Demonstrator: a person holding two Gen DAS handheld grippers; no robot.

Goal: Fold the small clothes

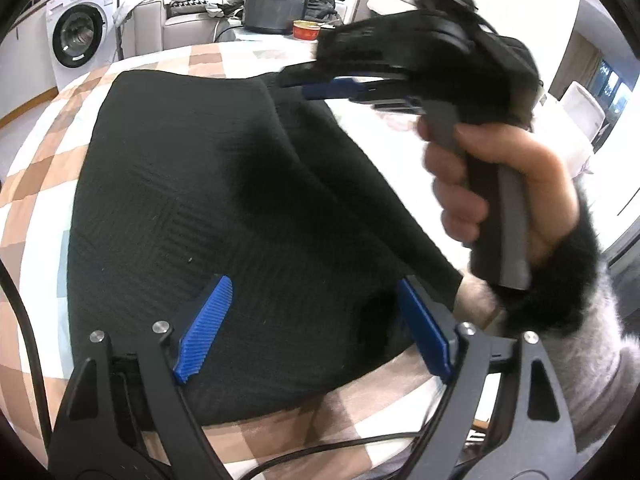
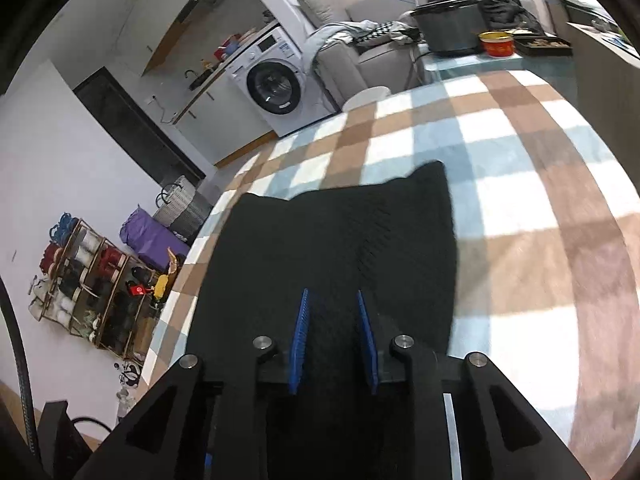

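A black ribbed knit garment [image 1: 180, 200] lies flat on the checked tablecloth [image 1: 48, 152], with one side folded over in a long diagonal flap [image 1: 360, 200]. My left gripper [image 1: 316, 284] stands wide open just above the garment's near edge, its blue pads [image 1: 208, 320] apart and gripping nothing. A person's hand [image 1: 480, 184] holds my right gripper [image 1: 294, 84] over the flap's far corner. In the right wrist view the right gripper [image 2: 332, 294] hovers over the garment [image 2: 320, 232] with a narrow gap between its pads, which press on nothing.
Beyond the table's far edge stand a black pot [image 2: 448, 24], a red tin [image 2: 496, 42] and a sofa [image 2: 360, 60] piled with clothes. A washing machine [image 2: 276, 84] and a floor rack [image 2: 92, 280] stand to the left. Cables [image 1: 320, 444] cross the near table edge.
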